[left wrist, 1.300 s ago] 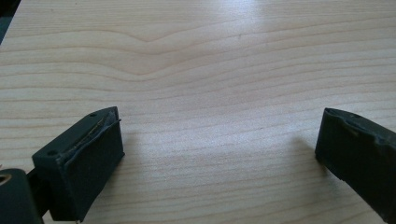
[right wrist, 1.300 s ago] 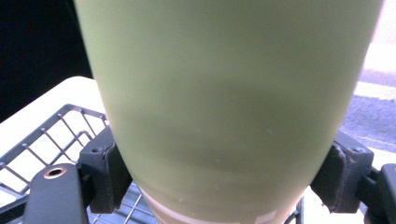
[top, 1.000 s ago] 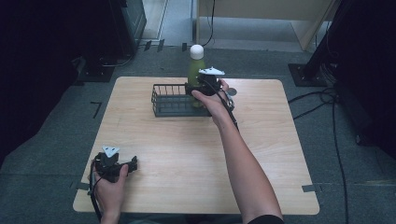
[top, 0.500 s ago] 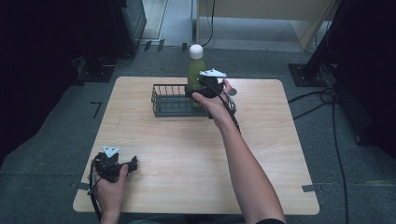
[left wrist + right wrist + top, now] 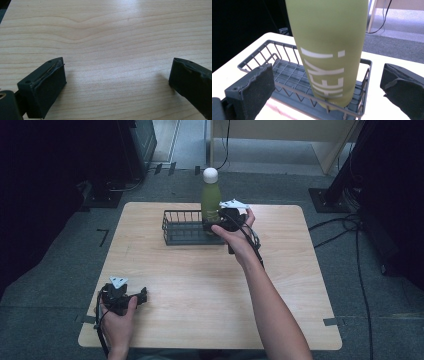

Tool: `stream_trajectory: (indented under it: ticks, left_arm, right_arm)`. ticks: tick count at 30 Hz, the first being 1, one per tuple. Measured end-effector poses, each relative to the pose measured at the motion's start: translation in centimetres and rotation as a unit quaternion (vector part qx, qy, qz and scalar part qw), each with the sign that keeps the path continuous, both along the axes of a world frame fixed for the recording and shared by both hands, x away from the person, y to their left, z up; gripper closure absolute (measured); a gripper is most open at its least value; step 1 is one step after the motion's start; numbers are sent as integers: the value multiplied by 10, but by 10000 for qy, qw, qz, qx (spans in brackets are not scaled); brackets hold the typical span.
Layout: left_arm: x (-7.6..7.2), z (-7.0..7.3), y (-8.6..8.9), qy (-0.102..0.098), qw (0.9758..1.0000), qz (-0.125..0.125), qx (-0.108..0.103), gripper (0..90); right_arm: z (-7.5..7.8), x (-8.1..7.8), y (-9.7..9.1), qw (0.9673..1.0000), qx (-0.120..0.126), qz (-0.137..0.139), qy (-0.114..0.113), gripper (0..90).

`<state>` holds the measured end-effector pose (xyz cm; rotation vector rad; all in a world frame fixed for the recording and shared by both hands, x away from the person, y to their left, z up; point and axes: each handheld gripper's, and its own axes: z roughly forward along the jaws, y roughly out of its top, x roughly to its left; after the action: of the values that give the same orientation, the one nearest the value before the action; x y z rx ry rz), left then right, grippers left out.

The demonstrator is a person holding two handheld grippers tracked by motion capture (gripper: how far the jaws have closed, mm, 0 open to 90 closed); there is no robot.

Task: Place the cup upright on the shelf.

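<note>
A green bottle with a white cap stands upright in the right end of a dark wire basket at the table's far middle. My right gripper is at the basket's near right side and open. In the right gripper view its jaws stand wide apart on either side of the bottle, clear of it, with the basket rim just ahead. My left gripper rests low at the near left corner. It is open over bare wood, with nothing between its fingers.
The light wooden table spreads between the two hands. The person's right forearm reaches diagonally across its middle. Beyond the far edge are grey floor, cables and dark equipment stands.
</note>
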<state>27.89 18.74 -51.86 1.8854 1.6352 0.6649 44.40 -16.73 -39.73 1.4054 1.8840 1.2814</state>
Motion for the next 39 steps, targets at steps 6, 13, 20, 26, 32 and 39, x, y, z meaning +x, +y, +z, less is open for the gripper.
stream_trajectory:
  ticks: [6, 13, 20, 26, 32, 39]
  left_arm:
    - [0, 0, 0, -1, 10000, -1, 2, 12]
    - [0, 0, 0, 3, 10000, -4, 4, 12]
    - [0, 0, 0, 2, 10000, -2, 7, 12]
    - [0, 0, 0, 1, 10000, 1, 4, 12]
    - [0, 0, 0, 0, 10000, 1, 3, 12]
    - [0, 0, 0, -2, 10000, 1, 4, 12]
  right_arm:
    - [0, -13, -6, 10000, -41, 28, -58, 0]
    - [-5, -28, -18, 9998, -206, -32, -75, 0]
    - [-12, -43, -35, 9995, -286, -111, -89, 0]
    - [-18, -54, -51, 9991, -355, -219, -77, 0]
    - [-22, -67, -66, 9988, -375, -305, -83, 0]
    - [-31, -81, -86, 9980, -381, -499, -58, 0]
